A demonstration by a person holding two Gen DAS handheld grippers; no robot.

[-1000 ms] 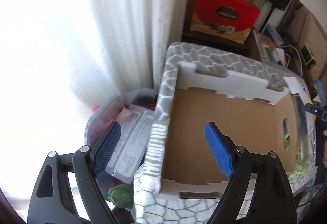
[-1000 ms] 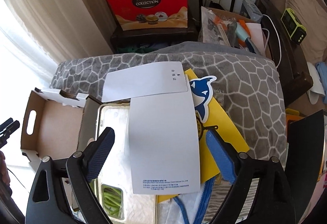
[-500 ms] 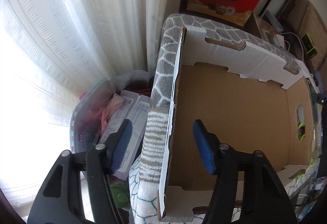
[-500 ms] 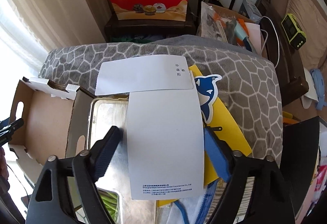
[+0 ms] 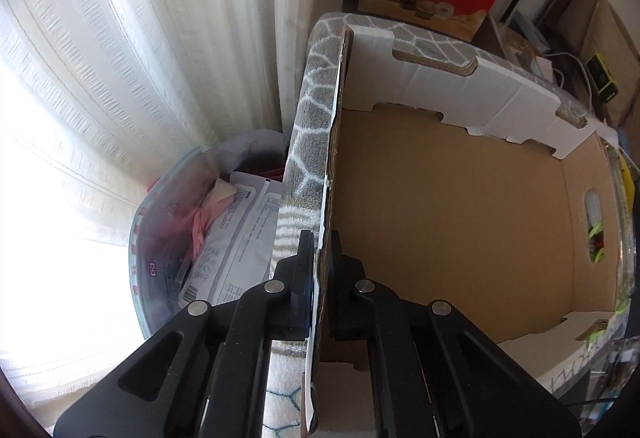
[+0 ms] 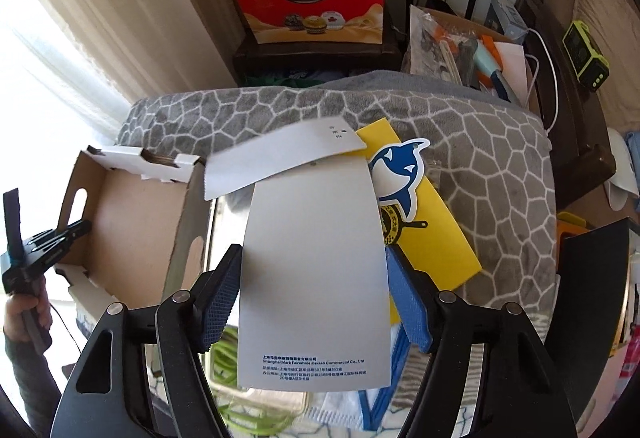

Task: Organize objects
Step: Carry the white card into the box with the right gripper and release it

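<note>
Now the left gripper has clenched its jaws on the cardboard box wall, so the box can be moved; the right gripper jaws stay released around the white card.

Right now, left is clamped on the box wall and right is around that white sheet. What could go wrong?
1. The left gripper pinches only the cardboard box's thin side wall; pulling may bend or tear it.
2. The right gripper is open, its pads beside the edges of the white card; closing could buckle it instead of gripping.
3. The folded flap may snag the box rim.
</note>
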